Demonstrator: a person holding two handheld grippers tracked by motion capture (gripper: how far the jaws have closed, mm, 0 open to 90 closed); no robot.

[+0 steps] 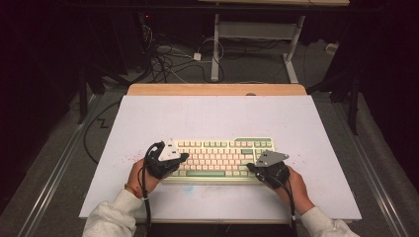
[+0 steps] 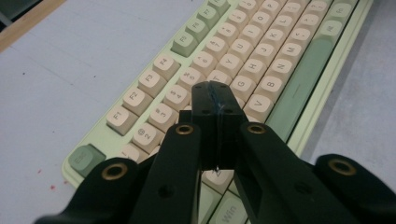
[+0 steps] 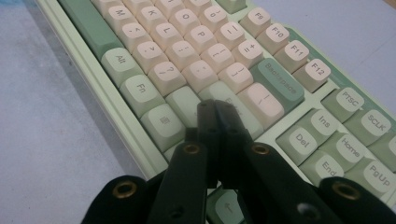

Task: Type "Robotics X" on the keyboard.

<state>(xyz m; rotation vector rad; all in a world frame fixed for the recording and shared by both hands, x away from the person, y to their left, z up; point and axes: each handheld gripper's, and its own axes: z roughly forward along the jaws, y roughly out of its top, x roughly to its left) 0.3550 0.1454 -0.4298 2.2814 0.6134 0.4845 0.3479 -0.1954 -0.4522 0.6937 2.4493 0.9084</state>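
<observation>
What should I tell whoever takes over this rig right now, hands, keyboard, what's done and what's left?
Left gripper: jaws shut, nothing held, tips over the letter keys at the keyboard's left half.
Right gripper: jaws shut, nothing held, tips over the keys near Backspace at the right end.
Keyboard: cream and green, lying flat and square on the white table, near the person's edge.
Done: both grippers are closed and placed over the keys. Whether any key has been pressed cannot be told.
Left, probably: press keys with the closed tips.
</observation>
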